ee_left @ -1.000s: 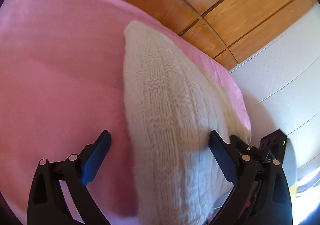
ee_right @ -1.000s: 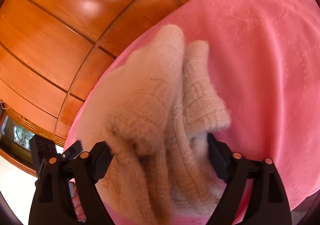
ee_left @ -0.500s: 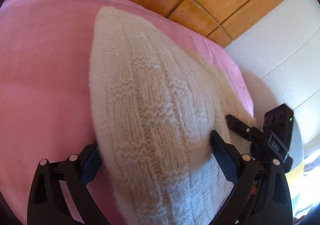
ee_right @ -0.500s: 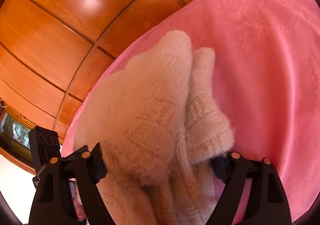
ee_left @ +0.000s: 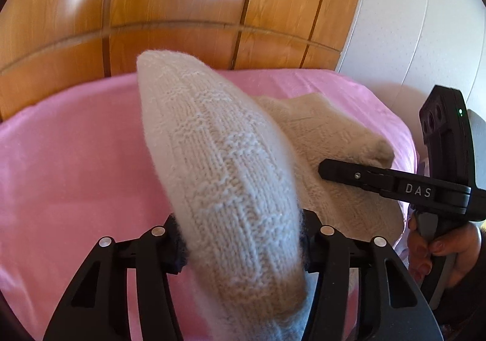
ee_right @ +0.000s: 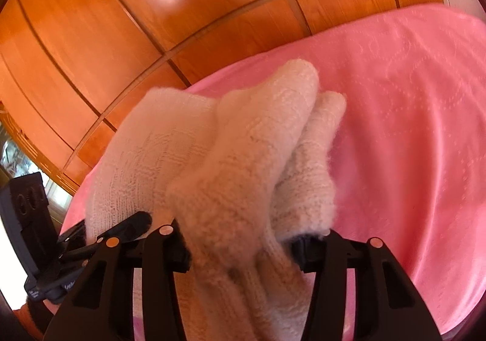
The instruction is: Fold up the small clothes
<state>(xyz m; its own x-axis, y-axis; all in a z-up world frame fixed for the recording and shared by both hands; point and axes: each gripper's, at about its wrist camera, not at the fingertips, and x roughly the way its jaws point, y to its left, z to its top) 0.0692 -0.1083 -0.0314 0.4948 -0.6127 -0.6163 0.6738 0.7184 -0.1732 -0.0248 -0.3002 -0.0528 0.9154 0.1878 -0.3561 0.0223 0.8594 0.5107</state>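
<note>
A cream knitted garment (ee_left: 224,165) lies bunched on a pink blanket (ee_left: 70,165). My left gripper (ee_left: 241,245) is shut on a thick fold of it, which stands up over the jaws. My right gripper (ee_right: 240,245) is shut on another bunched part of the same knit (ee_right: 243,152). The right gripper also shows in the left wrist view (ee_left: 395,186), at the right side of the garment. The left gripper shows at the lower left of the right wrist view (ee_right: 100,242). The fingertips of both are buried in wool.
A wooden panelled headboard (ee_left: 182,1) runs behind the blanket, also in the right wrist view (ee_right: 152,16). A white wall (ee_left: 425,22) stands at the right. The pink blanket (ee_right: 410,128) stretches to the right of the garment.
Both grippers have closed from wide open onto the knit. The garment has been lifted and bunched up, and both views have tilted up towards the headboard.
</note>
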